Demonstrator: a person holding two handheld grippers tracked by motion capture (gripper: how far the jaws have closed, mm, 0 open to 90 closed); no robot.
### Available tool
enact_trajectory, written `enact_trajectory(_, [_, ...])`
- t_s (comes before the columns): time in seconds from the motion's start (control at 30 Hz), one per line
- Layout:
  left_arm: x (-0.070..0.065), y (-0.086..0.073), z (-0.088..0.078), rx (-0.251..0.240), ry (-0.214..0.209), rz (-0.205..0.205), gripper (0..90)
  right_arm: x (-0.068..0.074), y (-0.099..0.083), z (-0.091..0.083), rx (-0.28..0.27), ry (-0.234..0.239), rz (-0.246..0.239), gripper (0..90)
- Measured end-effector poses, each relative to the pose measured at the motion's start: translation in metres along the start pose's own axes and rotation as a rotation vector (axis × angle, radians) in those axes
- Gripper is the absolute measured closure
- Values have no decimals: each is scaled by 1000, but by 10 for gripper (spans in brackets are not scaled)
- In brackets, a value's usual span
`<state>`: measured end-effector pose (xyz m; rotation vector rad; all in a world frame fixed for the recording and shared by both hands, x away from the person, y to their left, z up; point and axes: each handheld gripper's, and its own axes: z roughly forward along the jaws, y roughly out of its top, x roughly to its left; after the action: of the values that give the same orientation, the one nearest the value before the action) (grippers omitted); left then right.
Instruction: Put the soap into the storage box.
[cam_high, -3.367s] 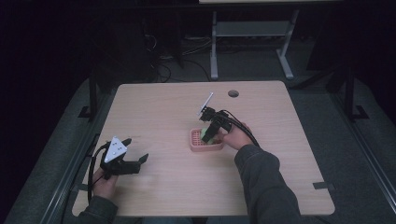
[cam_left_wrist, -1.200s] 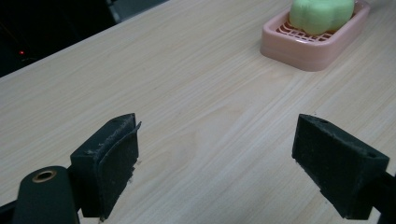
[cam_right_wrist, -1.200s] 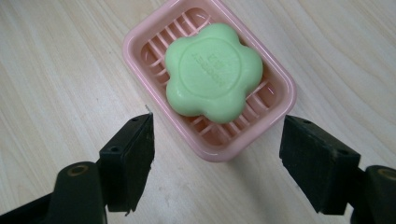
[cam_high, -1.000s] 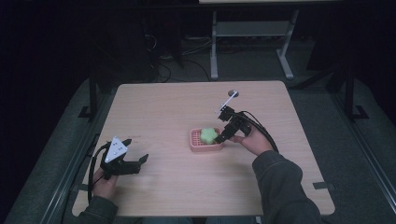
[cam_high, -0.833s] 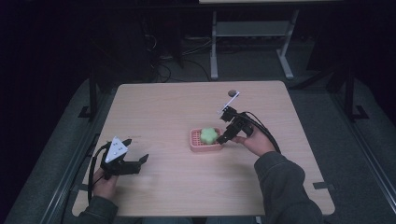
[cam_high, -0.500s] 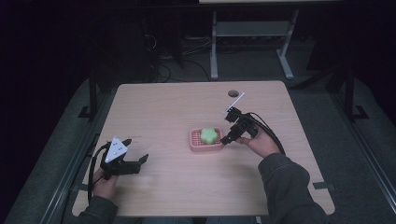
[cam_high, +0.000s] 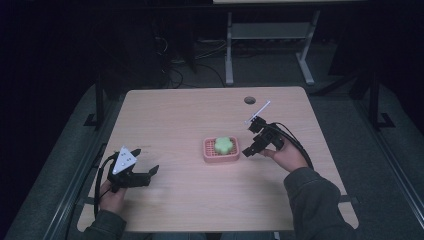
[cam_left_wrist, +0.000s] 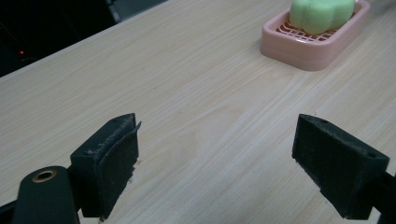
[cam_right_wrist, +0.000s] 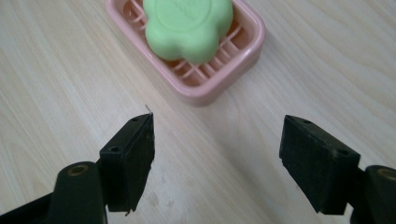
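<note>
A green flower-shaped soap (cam_high: 225, 145) (cam_right_wrist: 188, 26) (cam_left_wrist: 321, 14) lies in a pink slatted soap dish (cam_high: 206, 154) (cam_right_wrist: 224, 74) (cam_left_wrist: 303, 49) near the middle of the table. My right gripper (cam_high: 250, 149) (cam_right_wrist: 217, 161) hovers just right of the dish, open and empty, its jaws wide apart and pointing at the dish. Near the table's front left corner my left gripper (cam_high: 148, 175) (cam_left_wrist: 215, 163) rests low over the wood, open, with nothing between its jaws.
The light wooden table (cam_high: 190, 120) has a round cable hole (cam_high: 250, 100) near its far edge. A grey table frame (cam_high: 267, 35) and cables lie on the dark floor behind. Dark drops border the table on all sides.
The right gripper let go of the green soap into the pink dish and drew back to the right, jaws open. The left gripper has stayed still.
</note>
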<state>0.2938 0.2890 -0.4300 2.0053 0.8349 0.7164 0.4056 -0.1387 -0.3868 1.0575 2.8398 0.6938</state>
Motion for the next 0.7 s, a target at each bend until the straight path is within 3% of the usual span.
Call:
enact_trajectory(0.43, [0, 0, 0, 11, -2, 6, 141, -4, -18, -8, -3, -15, 12, 263])
enact_trajectory(0.7, [-1, 0, 0, 10, 0, 3, 141, -8, -33, -4, 12, -3, 33, 262])
